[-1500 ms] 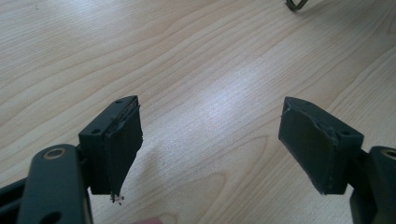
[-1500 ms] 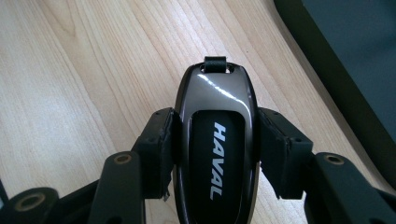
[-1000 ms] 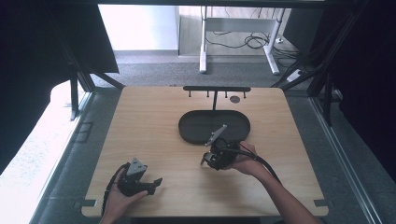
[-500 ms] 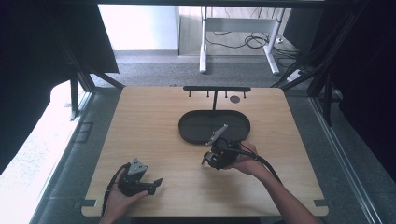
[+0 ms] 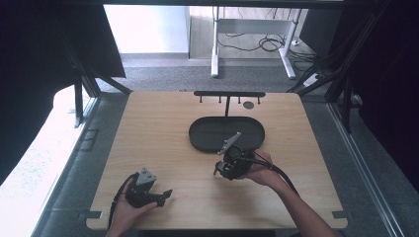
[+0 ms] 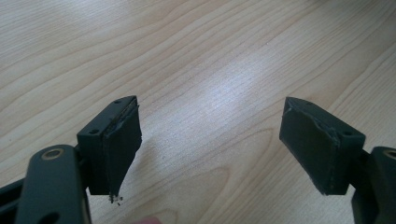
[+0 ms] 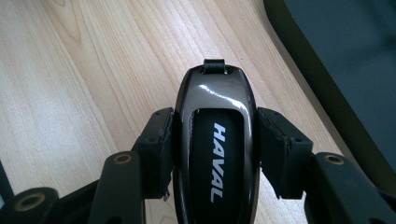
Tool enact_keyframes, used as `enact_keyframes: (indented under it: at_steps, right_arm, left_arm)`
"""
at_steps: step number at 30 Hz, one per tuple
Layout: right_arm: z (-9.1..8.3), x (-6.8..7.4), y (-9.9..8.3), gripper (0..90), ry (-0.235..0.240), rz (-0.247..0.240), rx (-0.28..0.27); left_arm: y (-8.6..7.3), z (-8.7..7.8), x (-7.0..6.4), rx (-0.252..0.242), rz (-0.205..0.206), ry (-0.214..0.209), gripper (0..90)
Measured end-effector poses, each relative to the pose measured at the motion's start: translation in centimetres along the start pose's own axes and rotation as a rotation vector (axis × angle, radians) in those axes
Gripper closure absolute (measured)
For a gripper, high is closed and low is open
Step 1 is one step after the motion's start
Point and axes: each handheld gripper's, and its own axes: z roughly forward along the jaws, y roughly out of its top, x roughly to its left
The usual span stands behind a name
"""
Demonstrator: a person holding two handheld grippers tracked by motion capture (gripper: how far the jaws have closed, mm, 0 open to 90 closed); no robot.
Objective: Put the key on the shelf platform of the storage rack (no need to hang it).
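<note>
We look down on a light wooden tabletop (image 5: 163, 133), the largest thing in view, with grey floor around it. Near its middle lies a dark oval tray (image 5: 207, 134), long side running left to right. Behind the tray, at the far edge of the tabletop, stands a low black rack (image 5: 229, 94) with short pegs hanging from its bar, and a small dark disc (image 5: 248, 104) lies just beside it.

Two forearms come in from the bottom edge. Our right hand (image 5: 262, 170) holds the right gripper (image 5: 221, 170) just in front of the tray's near rim, close to it but apart from it. Our left hand (image 5: 129, 212) holds the left gripper (image 5: 165, 194) near the front left of the tabletop, well apart from the tray and from the other gripper.

In the left gripper view, the left gripper (image 6: 210, 140) has its two black jaws spread wide with only bare wood grain between them.

In the right gripper view, the right gripper (image 7: 215, 144) is clamped on a glossy black car key fob (image 7: 215, 140), one pad pressing each long side. The fob points away from the camera, its white lettering reads HAVAL, and a small loop sits at its far tip. The tray's curved rim (image 7: 299, 60) passes just beside the fob on the right. We cannot tell whether the fob touches the wood.
</note>
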Motion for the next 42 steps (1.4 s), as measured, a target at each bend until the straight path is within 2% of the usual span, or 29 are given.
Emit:
enact_keyframes:
  at_steps: [31, 34, 42]
  right_arm:
    - [0.35, 0.13, -0.22, 49.4, -0.020, -0.010, 0.019]
    - [0.21, 0.29, -0.13, 49.4, -0.044, -0.007, -0.001]
    - [0.08, 0.10, -0.25, 49.5, -0.032, -0.006, 0.007]
  left_arm:
    - [-0.22, 0.64, 0.04, 0.028, 0.008, 0.004, 20.7]
    - [-0.22, 0.70, 0.00, 0.032, 0.009, 0.003, 20.4]
    - [-0.25, 0.74, 0.06, 0.038, 0.012, 0.004, 20.3]
